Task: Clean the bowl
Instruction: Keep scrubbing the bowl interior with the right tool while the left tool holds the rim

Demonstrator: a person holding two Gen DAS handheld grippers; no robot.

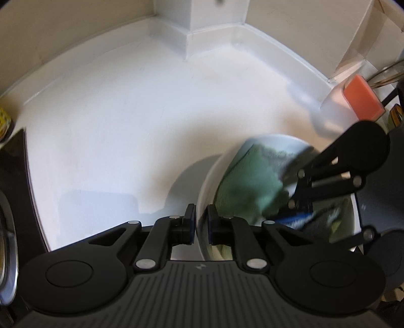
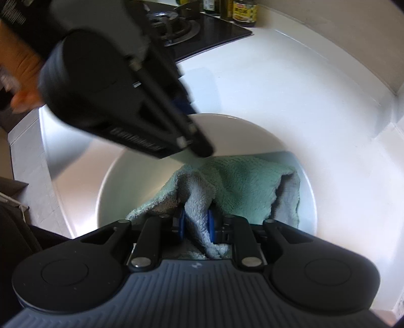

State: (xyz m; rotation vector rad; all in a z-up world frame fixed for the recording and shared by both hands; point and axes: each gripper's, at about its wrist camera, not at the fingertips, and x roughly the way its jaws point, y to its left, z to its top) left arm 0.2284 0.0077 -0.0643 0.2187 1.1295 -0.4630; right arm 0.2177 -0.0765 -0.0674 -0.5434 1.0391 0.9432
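Observation:
A white bowl (image 1: 209,181) sits on the white counter, and my left gripper (image 1: 201,218) is shut on its near rim, one finger inside and one outside. A green and grey cloth (image 1: 252,181) lies inside the bowl. My right gripper (image 1: 290,201) reaches into it from the right, blurred. In the right wrist view, the right gripper (image 2: 195,224) is shut on a fold of the cloth (image 2: 240,181), which is pressed against the bowl's (image 2: 121,181) inner wall. The left gripper (image 2: 202,148) comes in from the upper left onto the far rim.
White counter (image 1: 113,126) runs back to a wall and a boxed corner (image 1: 214,25). An orange sponge (image 1: 361,98) sits in a clear holder at the right. A black gas hob (image 2: 176,25) and dark bottles (image 2: 243,12) stand beyond the bowl. A hand (image 2: 22,65) holds the left gripper.

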